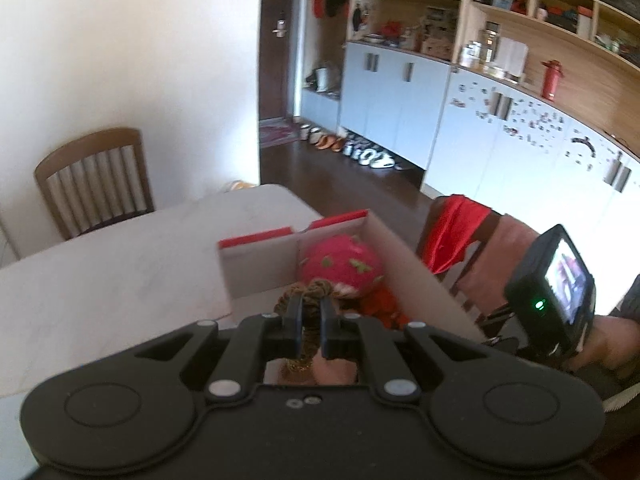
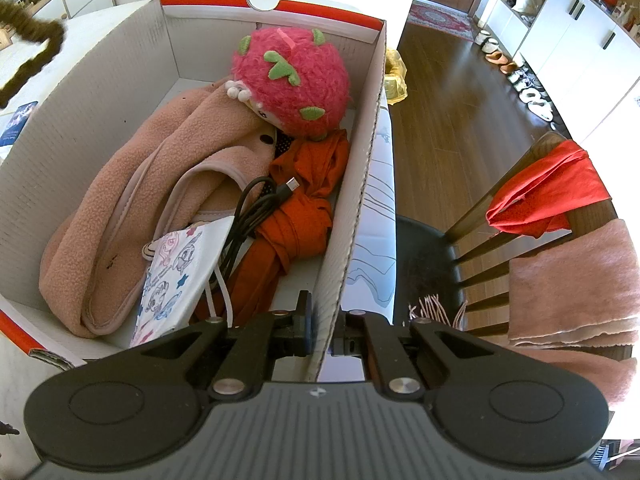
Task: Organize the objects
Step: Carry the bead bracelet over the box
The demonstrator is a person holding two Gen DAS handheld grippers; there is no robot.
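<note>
Presently the left gripper (image 1: 310, 312) has its jaws closed on a brown scrunchie (image 1: 308, 292), held in the air at the near end of the cardboard box (image 2: 356, 184). The right gripper (image 2: 326, 326) has its jaws pinched shut on the box's side wall. The box stands on the white tabletop (image 1: 120, 264) and contains a pink plush toy (image 2: 292, 80), a pink fleece (image 2: 132, 208), an orange cloth (image 2: 300, 216) and a black cable (image 2: 256, 204).

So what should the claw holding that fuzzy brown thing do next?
Probably carry it over the open cardboard box and let go. The left claw is shut on the brown fuzzy scrunchie, while the right claw pinches the box's wall.
</note>
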